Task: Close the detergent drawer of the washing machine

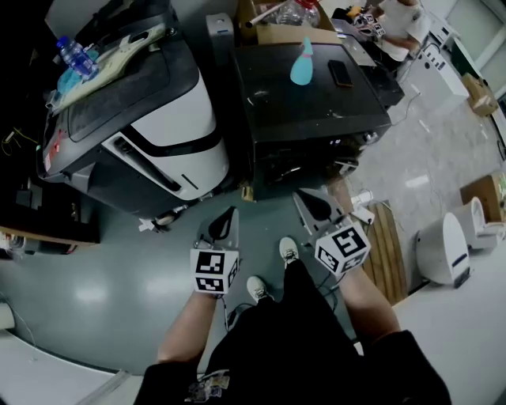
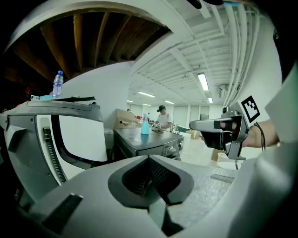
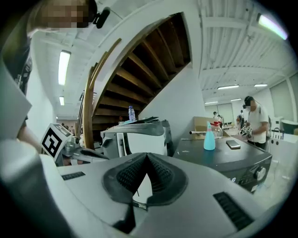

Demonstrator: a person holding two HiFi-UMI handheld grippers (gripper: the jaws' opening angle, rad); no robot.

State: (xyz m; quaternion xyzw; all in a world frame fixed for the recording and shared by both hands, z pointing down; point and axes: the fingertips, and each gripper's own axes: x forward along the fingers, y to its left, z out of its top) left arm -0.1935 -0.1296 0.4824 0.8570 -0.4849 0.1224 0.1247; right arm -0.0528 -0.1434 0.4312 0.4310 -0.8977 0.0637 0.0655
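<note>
The dark washing machine (image 1: 308, 95) stands ahead of me, its control front (image 1: 316, 154) facing me. I cannot make out its detergent drawer in any view. My left gripper (image 1: 227, 224) is held in the air short of the machine's front, left of it, jaws shut and empty. My right gripper (image 1: 316, 207) hangs just before the front's lower edge, also shut with nothing in it. In the left gripper view the closed jaws (image 2: 150, 160) point level toward the machine (image 2: 149, 142). The right gripper view shows its shut jaws (image 3: 146, 158) and the machine (image 3: 228, 160) to the right.
A blue spray bottle (image 1: 302, 63) and a phone (image 1: 341, 73) lie on the machine's top, a cardboard box (image 1: 281, 32) behind. A white-and-black machine (image 1: 150, 119) stands left. A wooden pallet (image 1: 387, 245) and a white appliance (image 1: 444, 249) are right. A person (image 1: 399, 24) works behind.
</note>
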